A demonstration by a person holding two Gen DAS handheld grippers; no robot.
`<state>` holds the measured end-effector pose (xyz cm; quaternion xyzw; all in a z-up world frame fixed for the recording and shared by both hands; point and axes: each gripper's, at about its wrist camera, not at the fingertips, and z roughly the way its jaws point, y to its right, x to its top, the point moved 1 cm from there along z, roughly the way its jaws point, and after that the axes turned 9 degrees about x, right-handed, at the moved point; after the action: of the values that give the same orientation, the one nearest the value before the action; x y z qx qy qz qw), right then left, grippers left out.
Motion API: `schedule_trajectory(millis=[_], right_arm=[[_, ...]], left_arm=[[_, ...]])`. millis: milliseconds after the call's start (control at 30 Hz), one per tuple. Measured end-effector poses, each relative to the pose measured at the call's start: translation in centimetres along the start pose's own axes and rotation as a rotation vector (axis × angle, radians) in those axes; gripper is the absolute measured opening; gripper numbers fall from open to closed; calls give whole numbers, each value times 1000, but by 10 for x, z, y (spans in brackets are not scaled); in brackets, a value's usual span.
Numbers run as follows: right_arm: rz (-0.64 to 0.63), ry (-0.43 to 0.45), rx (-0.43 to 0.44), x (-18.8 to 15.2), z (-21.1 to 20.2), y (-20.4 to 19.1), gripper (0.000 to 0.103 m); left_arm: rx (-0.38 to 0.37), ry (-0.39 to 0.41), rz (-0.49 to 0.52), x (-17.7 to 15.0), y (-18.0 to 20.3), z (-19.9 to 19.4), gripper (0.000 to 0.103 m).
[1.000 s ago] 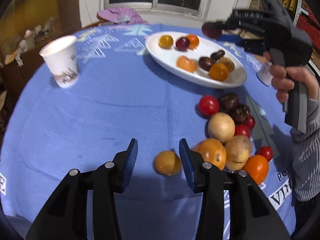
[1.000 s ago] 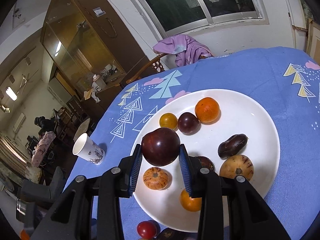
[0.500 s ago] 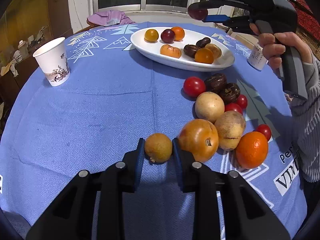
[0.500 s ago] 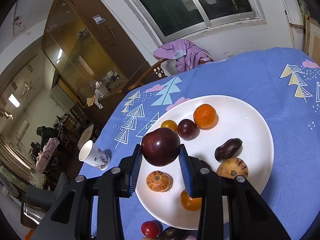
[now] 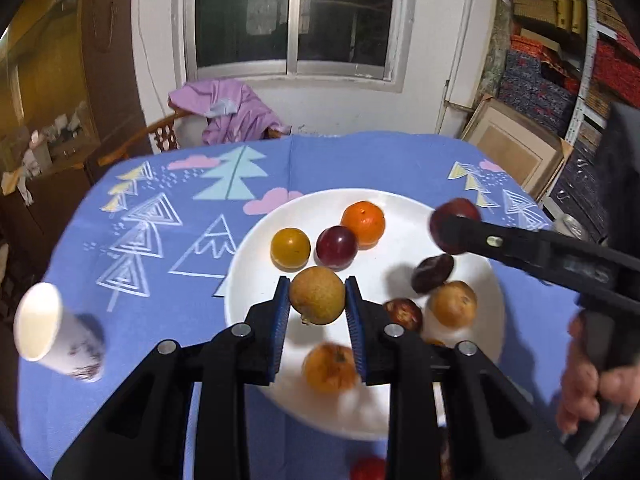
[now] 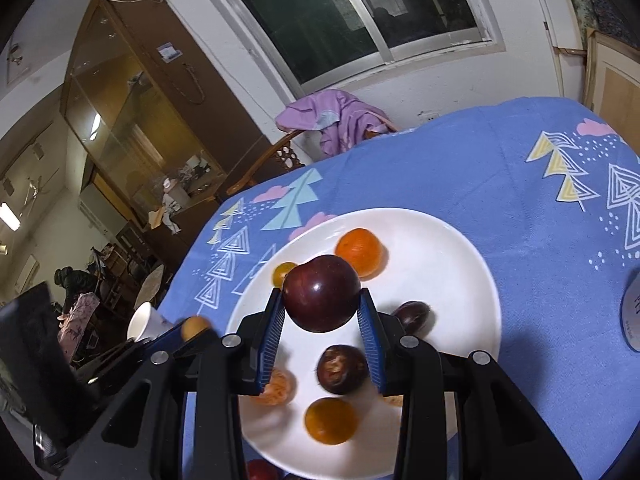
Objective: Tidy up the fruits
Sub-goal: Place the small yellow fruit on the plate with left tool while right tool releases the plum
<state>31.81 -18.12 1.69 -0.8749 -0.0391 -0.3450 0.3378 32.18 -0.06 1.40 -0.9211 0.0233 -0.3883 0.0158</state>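
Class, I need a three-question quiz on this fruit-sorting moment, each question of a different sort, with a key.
1. True or false: the left claw holds nothing.
2. What is the right claw gripping? A) plum B) orange C) cup
3. Fill in: both claws hang over the white ____.

Key:
1. False; it is shut on a brown fruit.
2. A; the dark plum sits between its pads.
3. Plate, which already carries an orange and other fruit.
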Motion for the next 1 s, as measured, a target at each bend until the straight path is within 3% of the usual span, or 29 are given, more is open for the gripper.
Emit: schedule_trajectory(millis=[133, 333, 467, 733, 800, 867, 1000], right_arm=[[-17, -35, -7, -1, 16, 1, 38], [-65, -102, -37, -15, 45, -6, 40], [-46, -108, -50, -18, 49, 1, 42], [-37, -32, 1, -8, 17, -12, 46], [-31, -10, 26, -8, 4, -20, 51], [-30, 12, 55, -13, -13, -31, 60], [-78, 16, 50, -33, -44, -53, 66]], left_arm=[[-13, -58, -52, -1, -5, 42, 27], [-37, -90, -71, -1, -8, 65, 28], [-37, -68, -92, 0, -14, 61, 51], [-59, -51, -138, -3, -28, 32, 53], [-49, -36, -154, -8, -34, 17, 70], [-28, -21, -159, -15, -40, 0, 75], [-37, 9, -153, -39, -49, -46, 78]])
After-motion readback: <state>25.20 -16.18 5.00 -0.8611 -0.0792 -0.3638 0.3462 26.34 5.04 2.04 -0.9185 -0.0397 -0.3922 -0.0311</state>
